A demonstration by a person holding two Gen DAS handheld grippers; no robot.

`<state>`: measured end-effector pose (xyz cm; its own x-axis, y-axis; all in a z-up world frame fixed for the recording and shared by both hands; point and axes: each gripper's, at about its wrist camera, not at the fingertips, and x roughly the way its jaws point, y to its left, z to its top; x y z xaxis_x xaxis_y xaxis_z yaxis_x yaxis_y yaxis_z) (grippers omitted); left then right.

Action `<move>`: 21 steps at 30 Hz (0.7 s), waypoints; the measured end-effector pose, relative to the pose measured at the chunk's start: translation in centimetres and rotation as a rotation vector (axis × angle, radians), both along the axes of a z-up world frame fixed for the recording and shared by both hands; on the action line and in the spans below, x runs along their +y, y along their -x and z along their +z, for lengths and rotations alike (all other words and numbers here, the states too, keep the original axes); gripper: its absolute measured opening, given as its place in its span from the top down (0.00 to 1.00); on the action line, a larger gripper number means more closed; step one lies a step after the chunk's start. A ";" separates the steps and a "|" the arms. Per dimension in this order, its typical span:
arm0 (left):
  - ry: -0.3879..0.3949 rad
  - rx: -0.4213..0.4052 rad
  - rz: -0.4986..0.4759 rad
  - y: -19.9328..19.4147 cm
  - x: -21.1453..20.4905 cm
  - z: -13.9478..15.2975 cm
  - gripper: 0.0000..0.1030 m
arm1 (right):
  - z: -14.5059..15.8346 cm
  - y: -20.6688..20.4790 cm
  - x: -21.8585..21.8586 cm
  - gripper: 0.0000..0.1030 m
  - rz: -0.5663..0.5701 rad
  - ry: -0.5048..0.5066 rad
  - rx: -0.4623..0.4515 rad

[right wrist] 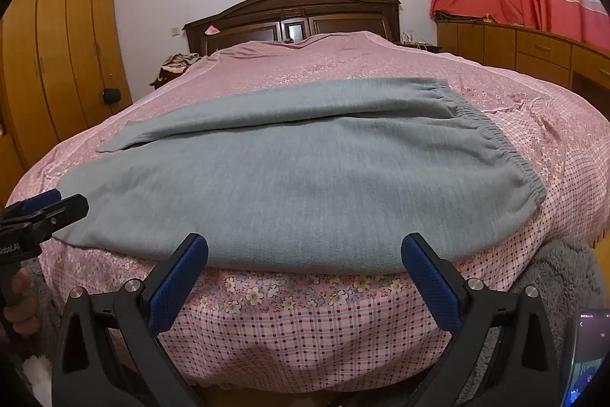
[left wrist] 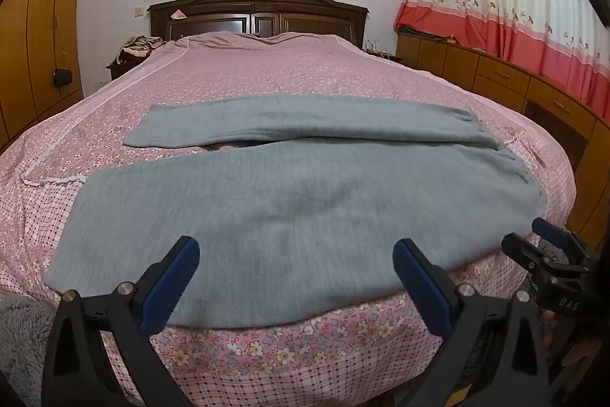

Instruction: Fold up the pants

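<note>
Grey pants (left wrist: pixel 289 201) lie spread flat across the foot of the bed (left wrist: pixel 248 71), legs pointing left, elastic waistband (right wrist: pixel 503 147) at the right. The two legs lie side by side with a narrow gap between them. My left gripper (left wrist: pixel 295 254) is open and empty, just off the near edge of the closer leg. My right gripper (right wrist: pixel 305 250) is open and empty, at the near edge of the pants towards the waist. The right gripper also shows at the right edge of the left wrist view (left wrist: pixel 549 246); the left gripper shows at the left of the right wrist view (right wrist: pixel 45 208).
The bed has a pink floral cover (right wrist: pixel 343 63) and a dark wooden headboard (left wrist: pixel 259 10). Wooden wardrobes (left wrist: pixel 42 37) stand on the left, low wooden cabinets (left wrist: pixel 514 79) under curtains on the right. A phone screen (right wrist: pixel 587 361) is at the lower right. A grey fluffy rug (left wrist: pixel 19 338) lies below the bed.
</note>
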<state>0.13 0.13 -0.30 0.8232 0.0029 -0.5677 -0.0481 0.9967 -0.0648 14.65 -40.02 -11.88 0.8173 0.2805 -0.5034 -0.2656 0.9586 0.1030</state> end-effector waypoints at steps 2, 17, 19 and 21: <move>-0.001 0.000 0.002 0.0 0.0 -0.1 0.00 | 0.0 0.0 0.0 0.00 0.000 0.001 -0.001; -0.005 0.001 -0.001 0.0 -0.1 0.1 0.00 | -0.1 0.0 0.0 0.00 0.001 0.001 0.000; -0.007 -0.002 -0.001 0.1 -0.2 0.1 0.00 | -0.1 0.0 0.0 0.00 0.000 0.001 -0.001; -0.007 -0.001 -0.001 0.1 -0.3 0.2 0.00 | -0.1 0.0 0.0 0.00 0.000 0.001 0.001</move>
